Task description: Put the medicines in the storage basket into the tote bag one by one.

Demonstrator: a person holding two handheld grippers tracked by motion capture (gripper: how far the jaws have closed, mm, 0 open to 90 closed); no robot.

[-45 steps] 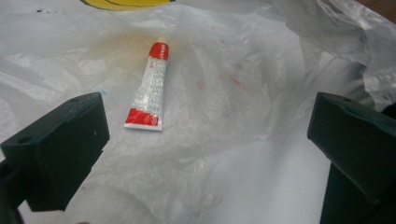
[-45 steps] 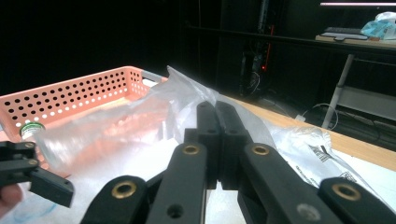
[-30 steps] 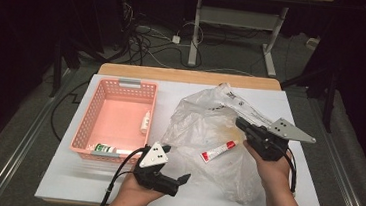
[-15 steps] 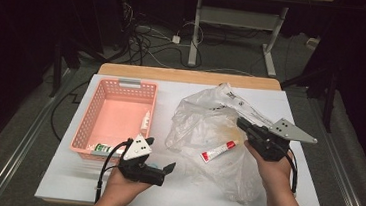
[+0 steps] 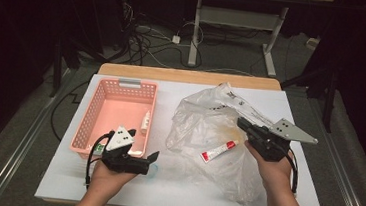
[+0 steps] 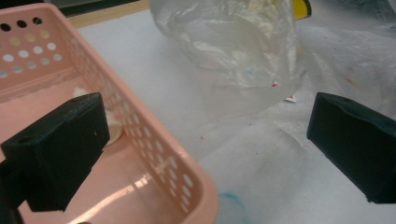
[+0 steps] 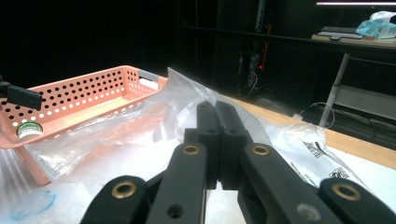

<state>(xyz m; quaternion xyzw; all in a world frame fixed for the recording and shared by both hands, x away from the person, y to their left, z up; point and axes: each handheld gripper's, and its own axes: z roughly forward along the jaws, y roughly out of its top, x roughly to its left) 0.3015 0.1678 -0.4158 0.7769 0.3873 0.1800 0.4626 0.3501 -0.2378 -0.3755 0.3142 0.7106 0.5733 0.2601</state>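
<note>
1. Clearly, the bag (image 5: 213,136) is thin, soft and slippery; best pinched at a rim fold.
2. It lies right of the basket (image 5: 101,110) on the surface (image 5: 173,187).
3. Right claw (image 5: 243,124) is clamped on its film; left claw (image 5: 152,159) gapes, empty.
4. Inside the bag: a tube (image 5: 218,151). Inside the basket: a bottle (image 5: 145,122).

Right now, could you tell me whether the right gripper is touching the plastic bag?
Touching. In the right gripper view the right gripper has its jaws closed on a fold of the plastic bag; the film runs right up against them.
</note>
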